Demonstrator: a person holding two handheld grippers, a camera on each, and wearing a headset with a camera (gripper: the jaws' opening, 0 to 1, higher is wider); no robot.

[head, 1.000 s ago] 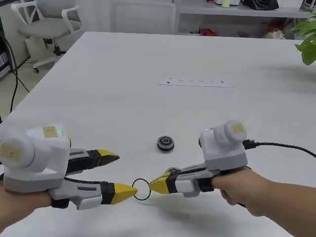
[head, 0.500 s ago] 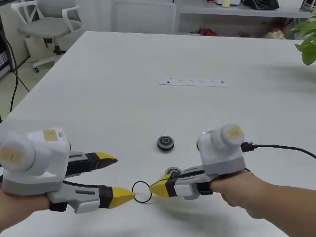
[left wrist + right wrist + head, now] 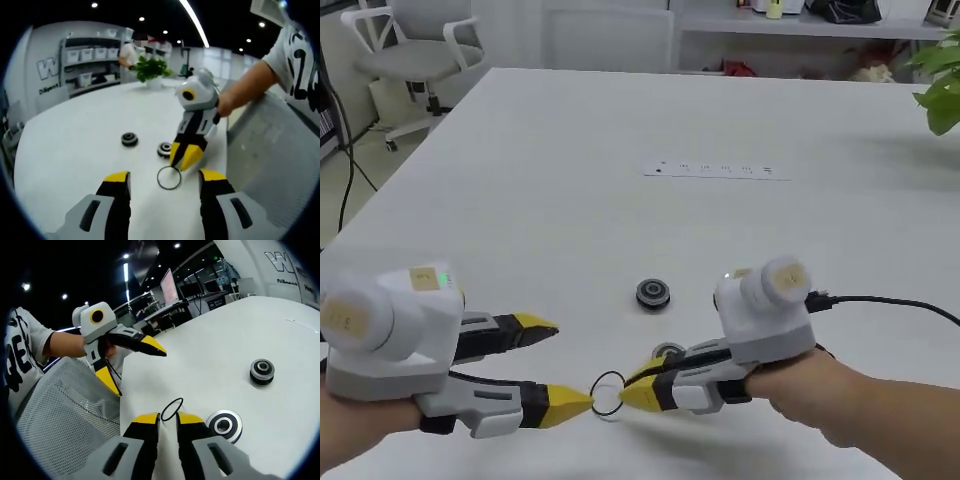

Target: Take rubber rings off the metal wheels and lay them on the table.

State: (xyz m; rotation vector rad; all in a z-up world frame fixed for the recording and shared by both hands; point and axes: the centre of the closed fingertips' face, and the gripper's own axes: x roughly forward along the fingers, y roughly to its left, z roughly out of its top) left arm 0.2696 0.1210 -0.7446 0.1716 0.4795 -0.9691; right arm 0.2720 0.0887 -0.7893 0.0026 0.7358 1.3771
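The right claw (image 3: 167,417) was pinching a thin black rubber ring (image 3: 172,409) near the front edge of the bench (image 3: 620,150). The left claw (image 3: 563,364) stood spread, facing it. A bare silver metal wheel (image 3: 224,425) lay just beside the right claw, and a black-rimmed wheel (image 3: 654,292) lay farther in.

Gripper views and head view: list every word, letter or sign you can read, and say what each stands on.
"W": large letter on the wall.
"Diligen": smaller line beneath it; the rest is blurred.
Shirt: large black print, cut off, unreadable.
Power strip: markings too small to read.
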